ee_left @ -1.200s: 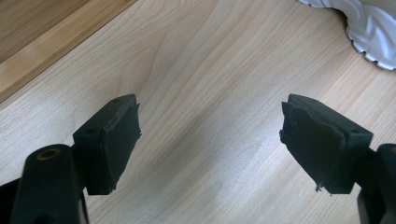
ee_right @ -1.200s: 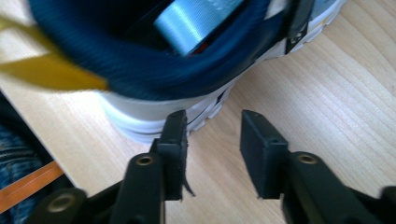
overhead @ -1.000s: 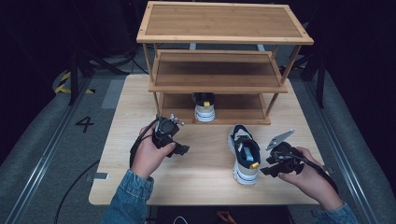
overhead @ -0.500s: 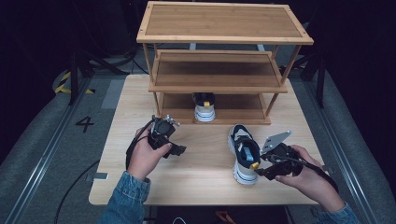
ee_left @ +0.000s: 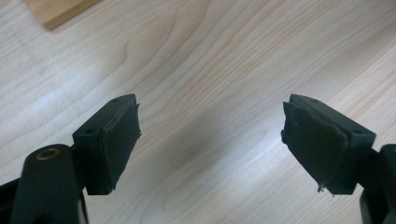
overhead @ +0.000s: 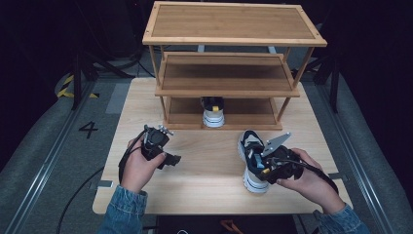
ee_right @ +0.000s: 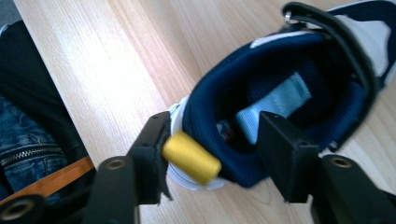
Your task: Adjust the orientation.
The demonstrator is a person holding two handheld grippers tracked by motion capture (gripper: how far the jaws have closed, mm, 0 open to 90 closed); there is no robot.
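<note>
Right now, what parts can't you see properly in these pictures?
- Shoe on the rack: high view, the middle shelf hides its front half.
- Shoe on the table: high view, the right gripper covers its heel; right gripper view, its toe is cut off by the edge.
- Right gripper's hold: right gripper view, whether the pads press the heel is unclear.

Your shoe (overhead: 252,161) is a navy and white sneaker with a yellow heel tab (ee_right: 190,157). It stands upright on its sole on the table (overhead: 209,180), near the front edge on your right side, heel toward you and toe pointing at the rack (overhead: 229,63). Its mouth faces up, showing a dark blue lining and a pale tongue label (ee_right: 275,108). A second shoe (overhead: 213,111) sits on the rack's bottom shelf.
</note>
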